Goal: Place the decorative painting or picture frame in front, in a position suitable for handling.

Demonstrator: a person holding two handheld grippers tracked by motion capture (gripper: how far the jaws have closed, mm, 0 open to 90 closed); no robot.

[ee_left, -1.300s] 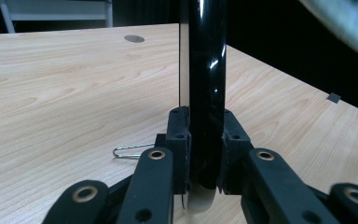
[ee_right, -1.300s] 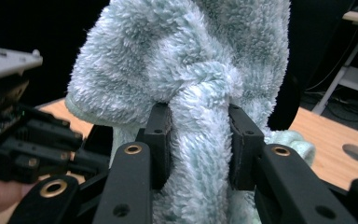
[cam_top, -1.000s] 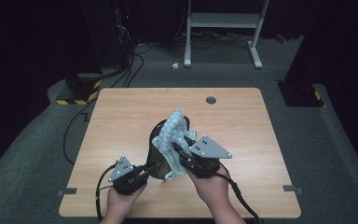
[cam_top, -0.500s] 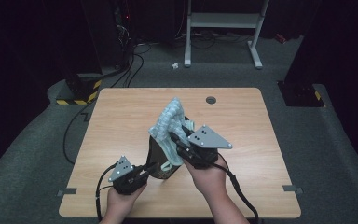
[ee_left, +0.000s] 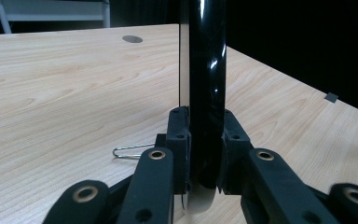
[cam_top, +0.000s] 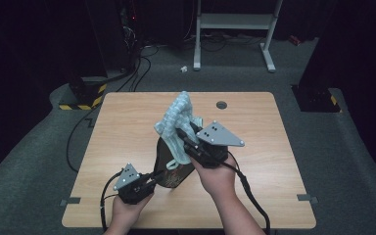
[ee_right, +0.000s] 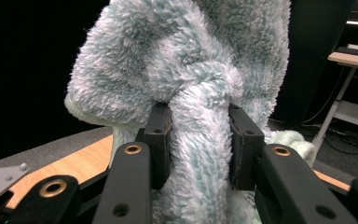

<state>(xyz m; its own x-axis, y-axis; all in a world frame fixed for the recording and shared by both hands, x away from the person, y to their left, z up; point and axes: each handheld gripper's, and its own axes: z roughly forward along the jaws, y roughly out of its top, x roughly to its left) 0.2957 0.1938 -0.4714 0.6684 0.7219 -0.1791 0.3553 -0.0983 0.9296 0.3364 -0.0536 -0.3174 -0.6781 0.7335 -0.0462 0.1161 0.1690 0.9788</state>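
A dark glossy bag (cam_top: 169, 164) stands upright on the wooden table (cam_top: 127, 127). My left gripper (cam_top: 152, 177) is low at the bag's near left side, shut on its edge; in the left gripper view the pads (ee_left: 179, 135) pinch the shiny black wall (ee_left: 205, 56). A fluffy pale blue-and-white cloth (cam_top: 178, 117) rises from the bag's top. My right gripper (cam_top: 182, 137) is above the bag, shut on a thick fold of that cloth. The right gripper view shows the cloth (ee_right: 191, 56) squeezed between the two pads (ee_right: 161, 140), bulging above them.
A small wire clip (ee_left: 130, 151) lies on the table just left of the bag's base. A round grommet hole (cam_top: 221, 104) sits near the table's far edge. Cables and a yellow-black striped block (cam_top: 81, 98) lie on the floor at the left; a white frame (cam_top: 235, 29) stands behind.
My right gripper has risen and shifted slightly away with the cloth, so more of the cloth stands above the bag. The left gripper and the bag have stayed in place.
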